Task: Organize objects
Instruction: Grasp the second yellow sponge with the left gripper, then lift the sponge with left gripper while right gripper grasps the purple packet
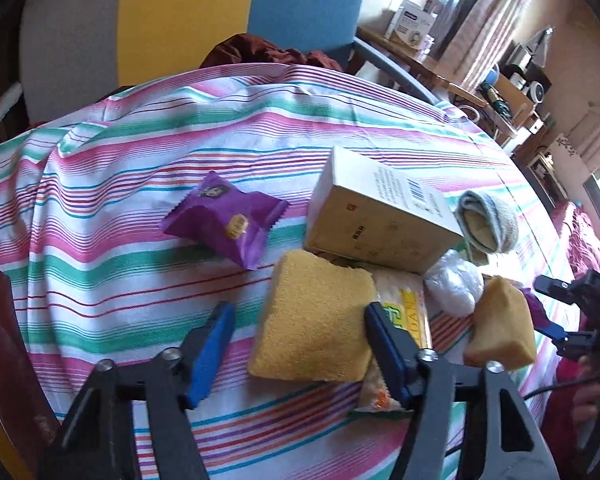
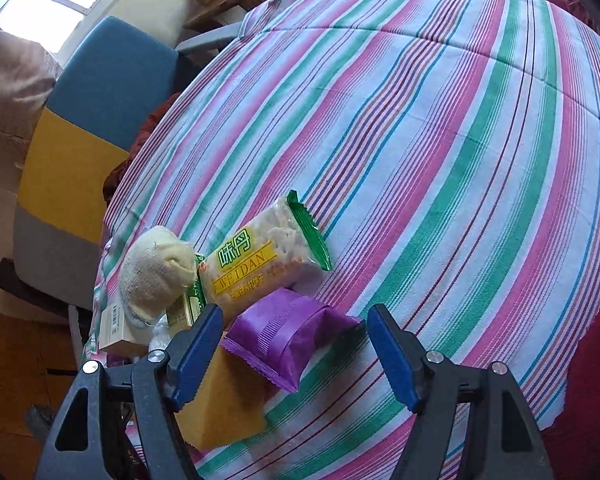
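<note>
Tongs, left (image 1: 298,334), spread over yellow sponge (image 1: 314,320); right tongs (image 2: 294,340) spread above purple packet (image 2: 290,340).

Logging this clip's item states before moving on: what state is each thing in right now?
Left claw: open, empty, yellow sponge between its fingers.
Right claw: open, empty, over a purple packet.
Yellow sponge: flat, partly on the cracker pack.
Second sponge: tilted on one edge.
Purple packet: sealed, lying alone.
Cracker pack: sealed, flat.
Box: closed, tilted.
Rolled sock: rolled up, beside the box.
</note>
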